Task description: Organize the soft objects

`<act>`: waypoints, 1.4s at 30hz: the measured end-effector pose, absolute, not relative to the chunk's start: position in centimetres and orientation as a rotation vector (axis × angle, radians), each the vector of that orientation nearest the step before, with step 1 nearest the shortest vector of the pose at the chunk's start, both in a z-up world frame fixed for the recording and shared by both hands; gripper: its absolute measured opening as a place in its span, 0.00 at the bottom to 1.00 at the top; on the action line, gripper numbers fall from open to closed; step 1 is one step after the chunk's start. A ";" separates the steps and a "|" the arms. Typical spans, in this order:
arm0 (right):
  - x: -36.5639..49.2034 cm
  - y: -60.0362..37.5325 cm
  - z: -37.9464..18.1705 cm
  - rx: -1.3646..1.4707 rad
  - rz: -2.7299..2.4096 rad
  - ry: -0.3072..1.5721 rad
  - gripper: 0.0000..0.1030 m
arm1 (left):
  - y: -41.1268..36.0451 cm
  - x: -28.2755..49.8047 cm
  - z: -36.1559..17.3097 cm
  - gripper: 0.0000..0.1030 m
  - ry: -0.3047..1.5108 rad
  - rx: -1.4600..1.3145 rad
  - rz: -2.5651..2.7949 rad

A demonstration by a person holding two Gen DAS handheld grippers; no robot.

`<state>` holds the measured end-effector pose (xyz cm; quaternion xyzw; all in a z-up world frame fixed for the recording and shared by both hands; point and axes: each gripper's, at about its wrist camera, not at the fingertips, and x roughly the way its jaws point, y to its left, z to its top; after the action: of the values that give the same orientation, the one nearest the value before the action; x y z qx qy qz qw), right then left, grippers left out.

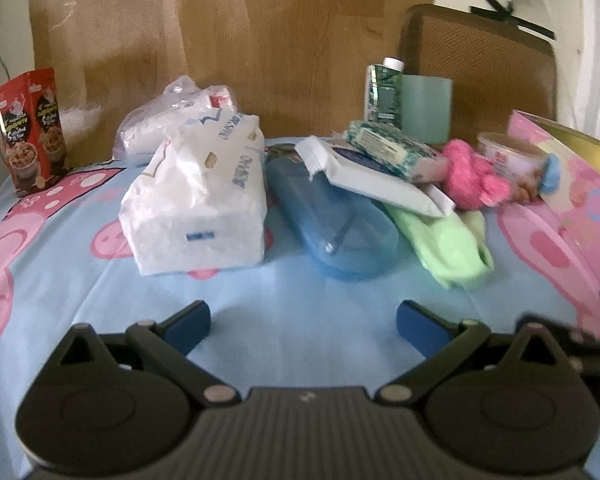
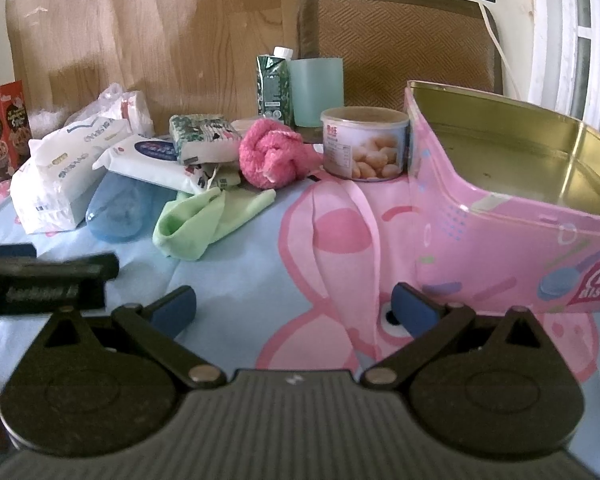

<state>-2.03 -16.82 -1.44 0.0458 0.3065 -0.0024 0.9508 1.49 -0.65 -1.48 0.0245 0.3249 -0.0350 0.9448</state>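
Observation:
A pile lies on the blue-and-pink sheet: a white tissue pack (image 1: 198, 200) (image 2: 64, 176), a green cloth (image 1: 448, 244) (image 2: 204, 216), a fluffy pink cloth (image 1: 470, 172) (image 2: 272, 152), a white wipes pack (image 1: 376, 178) (image 2: 152, 160) and a small green-patterned tissue pack (image 1: 392, 150) (image 2: 204, 136). An open pink biscuit tin (image 2: 512, 200) (image 1: 560, 168) stands at the right, empty. My left gripper (image 1: 303, 324) is open and empty, short of the pile. My right gripper (image 2: 294, 312) is open and empty, beside the tin.
A blue plastic case (image 1: 336, 220) (image 2: 118, 208) lies under the wipes. A snack can (image 2: 366, 144), a green carton (image 2: 274, 84), a teal cup (image 2: 318, 92) and a red box (image 1: 32, 128) stand further back. A wooden board and a chair (image 2: 404, 40) rise behind.

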 end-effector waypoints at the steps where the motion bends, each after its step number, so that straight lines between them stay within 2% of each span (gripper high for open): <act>1: -2.1 -16.9 -1.4 0.103 -0.001 0.619 1.00 | -0.7 1.3 -1.5 1.00 0.665 0.055 -0.082; 4: -2.8 -17.7 -1.0 0.167 0.009 0.572 0.95 | -0.4 1.0 -1.2 1.00 0.688 0.080 -0.147; 6: -3.3 -17.9 -0.5 0.176 0.036 0.545 0.83 | 0.7 0.5 -1.0 1.00 0.667 0.024 -0.133; 8: -3.4 -17.6 0.1 0.147 0.055 0.526 0.78 | 1.9 -0.5 -0.4 1.00 0.576 -0.052 -0.093; 13: -2.8 -15.9 1.4 0.046 0.114 0.467 0.77 | 2.1 -1.9 0.3 1.00 0.390 0.044 -0.012; 25: 2.2 -12.6 0.3 -0.054 0.136 0.578 0.76 | 4.7 -1.8 0.2 1.00 0.381 -0.097 -0.034; 26: 2.6 -12.4 0.2 -0.060 0.137 0.586 0.64 | 4.8 -1.7 0.2 1.00 0.383 -0.105 -0.041; 27: 3.0 -12.1 0.1 -0.074 0.139 0.594 0.38 | 4.9 -1.5 0.1 1.00 0.389 -0.115 -0.048; 29: 3.5 -11.9 0.0 -0.089 0.154 0.621 0.12 | 5.2 -1.4 0.1 1.00 0.395 -0.139 -0.066; 33: 2.9 -12.0 0.2 -0.092 0.148 0.612 0.08 | 5.7 -1.4 0.0 1.00 0.396 -0.179 -0.091; 42: -4.3 -13.2 0.8 -0.132 0.225 0.599 0.08 | 6.2 -0.4 -0.4 1.00 0.462 -0.228 -0.137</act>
<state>-4.34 -13.19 0.81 -0.0648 0.2941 0.1104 0.9472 -0.43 6.23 -0.38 -0.1127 0.2285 -0.0676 0.9646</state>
